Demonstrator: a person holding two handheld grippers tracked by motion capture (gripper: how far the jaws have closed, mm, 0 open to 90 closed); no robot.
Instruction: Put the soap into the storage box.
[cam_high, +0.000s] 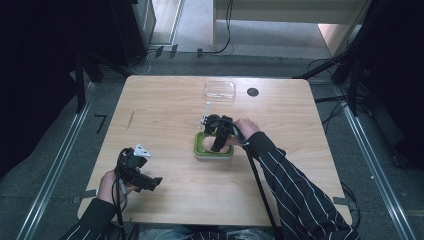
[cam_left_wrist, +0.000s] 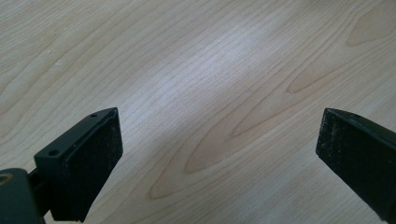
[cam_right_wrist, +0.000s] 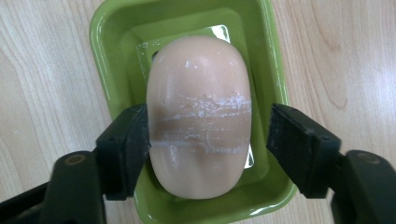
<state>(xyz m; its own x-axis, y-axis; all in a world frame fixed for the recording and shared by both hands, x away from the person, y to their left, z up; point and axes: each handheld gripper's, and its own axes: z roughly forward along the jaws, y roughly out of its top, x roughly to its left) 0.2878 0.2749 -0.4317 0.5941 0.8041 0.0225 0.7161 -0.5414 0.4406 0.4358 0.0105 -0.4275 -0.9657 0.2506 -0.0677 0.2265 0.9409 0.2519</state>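
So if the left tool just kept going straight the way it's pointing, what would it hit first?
Probably the bare wooden table. The left tool is open with nothing between its jaws, and its own view looks down on plain wood grain. How far off the surface is, I can't tell.

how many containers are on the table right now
2: a green soap dish near the table's middle, holding a bar of soap under the right claw, and a clear plastic box at the far edge.

We see a clear plastic lid (cam_high: 220, 90) lying near the far edge of the wooden table (cam_high: 165, 115), just beside a dark round disc (cam_high: 253, 92).
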